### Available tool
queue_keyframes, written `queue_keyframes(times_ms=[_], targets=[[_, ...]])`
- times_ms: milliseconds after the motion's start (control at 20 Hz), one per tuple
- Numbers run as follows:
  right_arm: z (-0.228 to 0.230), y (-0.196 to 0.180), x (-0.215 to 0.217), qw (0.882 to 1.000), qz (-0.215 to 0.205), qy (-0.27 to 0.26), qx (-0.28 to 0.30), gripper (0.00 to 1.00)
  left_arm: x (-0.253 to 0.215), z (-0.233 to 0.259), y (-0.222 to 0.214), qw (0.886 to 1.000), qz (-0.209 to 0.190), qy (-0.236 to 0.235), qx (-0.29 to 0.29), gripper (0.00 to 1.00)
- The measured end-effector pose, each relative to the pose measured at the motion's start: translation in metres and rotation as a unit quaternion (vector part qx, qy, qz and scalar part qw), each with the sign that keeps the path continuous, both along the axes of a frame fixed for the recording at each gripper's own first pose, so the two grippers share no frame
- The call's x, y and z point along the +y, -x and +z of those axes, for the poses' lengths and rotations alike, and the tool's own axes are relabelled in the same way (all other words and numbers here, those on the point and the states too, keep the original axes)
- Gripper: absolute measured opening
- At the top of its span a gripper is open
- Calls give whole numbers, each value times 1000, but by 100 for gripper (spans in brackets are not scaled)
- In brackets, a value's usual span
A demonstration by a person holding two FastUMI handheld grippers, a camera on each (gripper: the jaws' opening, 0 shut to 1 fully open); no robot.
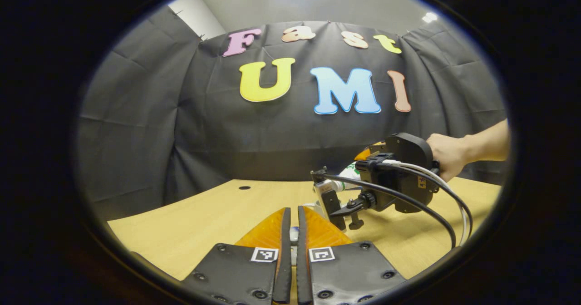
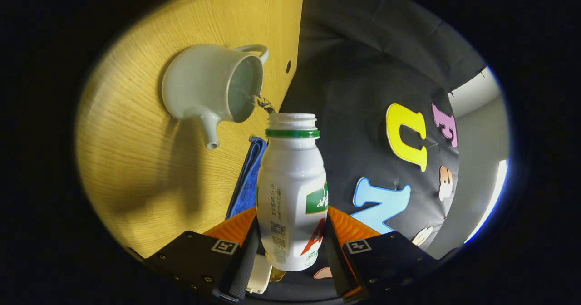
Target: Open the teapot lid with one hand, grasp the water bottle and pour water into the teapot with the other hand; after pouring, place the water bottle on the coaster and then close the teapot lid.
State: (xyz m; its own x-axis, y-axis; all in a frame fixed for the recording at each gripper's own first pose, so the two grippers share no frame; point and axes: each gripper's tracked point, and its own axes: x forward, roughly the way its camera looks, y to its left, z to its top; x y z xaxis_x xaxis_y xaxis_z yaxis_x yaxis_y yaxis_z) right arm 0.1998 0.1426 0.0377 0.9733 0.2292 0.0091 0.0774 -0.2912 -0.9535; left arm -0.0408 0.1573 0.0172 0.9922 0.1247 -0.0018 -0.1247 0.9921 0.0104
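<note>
Right tongs [image 1: 338, 207] with water bottle [image 2: 292, 191] block space above open teapot [image 2: 213, 89].

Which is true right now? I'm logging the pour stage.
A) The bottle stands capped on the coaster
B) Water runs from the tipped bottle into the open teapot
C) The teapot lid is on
B: the right claw tips the uncapped water bottle, a thin stream entering the lidless teapot.

White teapot [image 2: 206, 85]; white bottle [image 2: 291, 191], green neck ring; blue cloth [image 2: 247, 182]
</note>
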Motion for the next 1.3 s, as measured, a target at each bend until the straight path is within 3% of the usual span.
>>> queue_keyframes(times_ms=[200,250,450,500,700,1300], targets=[[5,0,1,1000,2,11,-10,70,3,3,2,1000,2,-6,-4,15],[7,-2,1,1000,4,13,-13,70,3,2,1,1000,3,-6,-4,11],[17,-1,2,999,9,24,-25,70,1,1,1,1000,2,-5,-2,11],[20,2,2,999,12,28,-29,70,0,1,2,1000,2,-6,-3,15],[22,1,4,999,14,38,-33,70,1,1,1,1000,2,-3,-3,11],[7,2,11,996,25,84,-34,70,3,0,3,1000,3,-7,0,15]])
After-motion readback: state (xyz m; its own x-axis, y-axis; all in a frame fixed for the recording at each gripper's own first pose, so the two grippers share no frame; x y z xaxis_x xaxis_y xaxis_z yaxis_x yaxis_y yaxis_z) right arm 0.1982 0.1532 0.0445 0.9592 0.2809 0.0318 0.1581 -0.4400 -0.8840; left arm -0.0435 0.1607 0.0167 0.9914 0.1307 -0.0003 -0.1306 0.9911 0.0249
